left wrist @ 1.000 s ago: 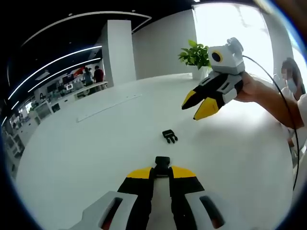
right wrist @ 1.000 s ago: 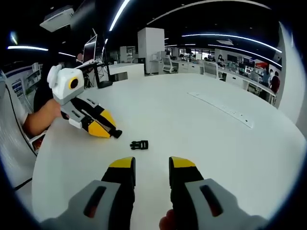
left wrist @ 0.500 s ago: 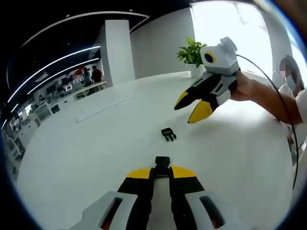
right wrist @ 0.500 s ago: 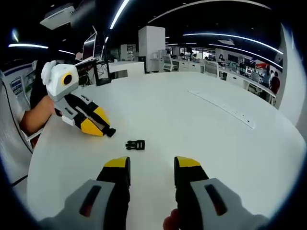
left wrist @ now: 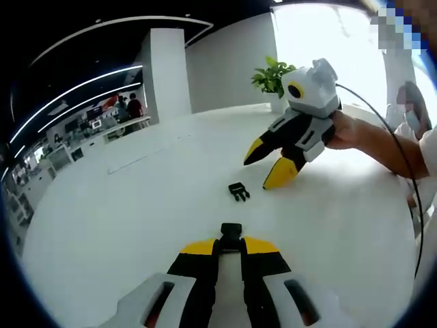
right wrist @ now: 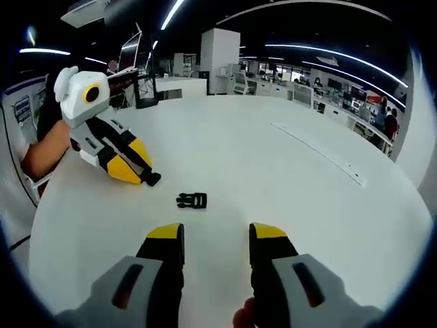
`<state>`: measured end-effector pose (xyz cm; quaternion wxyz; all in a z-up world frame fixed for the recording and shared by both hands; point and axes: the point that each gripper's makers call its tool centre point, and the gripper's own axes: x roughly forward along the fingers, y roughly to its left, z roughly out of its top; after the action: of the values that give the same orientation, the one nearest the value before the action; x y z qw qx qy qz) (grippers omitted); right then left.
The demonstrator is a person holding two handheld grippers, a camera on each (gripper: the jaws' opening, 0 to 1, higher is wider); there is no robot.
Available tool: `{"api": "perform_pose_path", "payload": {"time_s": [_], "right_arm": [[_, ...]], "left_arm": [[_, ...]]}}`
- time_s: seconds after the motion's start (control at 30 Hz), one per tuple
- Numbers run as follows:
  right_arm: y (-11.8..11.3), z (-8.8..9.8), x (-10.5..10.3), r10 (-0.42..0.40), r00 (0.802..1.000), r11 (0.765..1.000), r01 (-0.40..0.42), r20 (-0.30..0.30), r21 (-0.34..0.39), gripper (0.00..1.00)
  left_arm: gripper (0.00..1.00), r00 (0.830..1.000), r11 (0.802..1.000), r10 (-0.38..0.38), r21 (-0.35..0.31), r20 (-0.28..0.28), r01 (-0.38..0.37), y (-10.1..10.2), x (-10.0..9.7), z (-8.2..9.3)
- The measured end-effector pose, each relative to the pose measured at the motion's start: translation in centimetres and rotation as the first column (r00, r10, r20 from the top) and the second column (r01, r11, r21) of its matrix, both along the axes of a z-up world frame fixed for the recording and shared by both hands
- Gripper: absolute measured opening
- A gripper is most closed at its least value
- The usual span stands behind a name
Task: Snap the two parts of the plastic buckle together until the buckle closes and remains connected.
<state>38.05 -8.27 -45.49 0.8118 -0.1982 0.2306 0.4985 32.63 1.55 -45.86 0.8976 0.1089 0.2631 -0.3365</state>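
Buckle halves are apart: your left gripper [left wrist: 231, 247] is clamped on one half [left wrist: 231, 232], while the other half [right wrist: 192, 200] lies loose on the white table [right wrist: 287, 171], well in from its edges. Your right gripper [right wrist: 215, 238], jaws spread and empty, points at it from just short; its long axis runs crosswise to those jaws. Behind is an open office.

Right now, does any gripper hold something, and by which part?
The left gripper pinches one buckle half by its rear end. The right gripper is open and holds nothing; the other half lies on the table.
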Motion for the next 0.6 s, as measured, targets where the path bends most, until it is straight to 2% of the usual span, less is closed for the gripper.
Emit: {"api": "perform_pose_path", "payload": {"time_s": [0.17,0.6], "right_arm": [[0.6,0.0,-0.5,-0.006,1.0,1.0,0.006,0.009,0.008,0.38],[2.3,0.2,0.9,-0.023,1.0,0.999,0.023,-0.001,0.028,0.38]], "left_arm": [[0.12,1.0,1.0,-0.001,-0.001,0.0,0.001,0.4,0.5,-0.1],[0.12,1.0,1.0,-0.01,-0.016,-0.006,0.01,0.9,1.1,-0.2]]}}
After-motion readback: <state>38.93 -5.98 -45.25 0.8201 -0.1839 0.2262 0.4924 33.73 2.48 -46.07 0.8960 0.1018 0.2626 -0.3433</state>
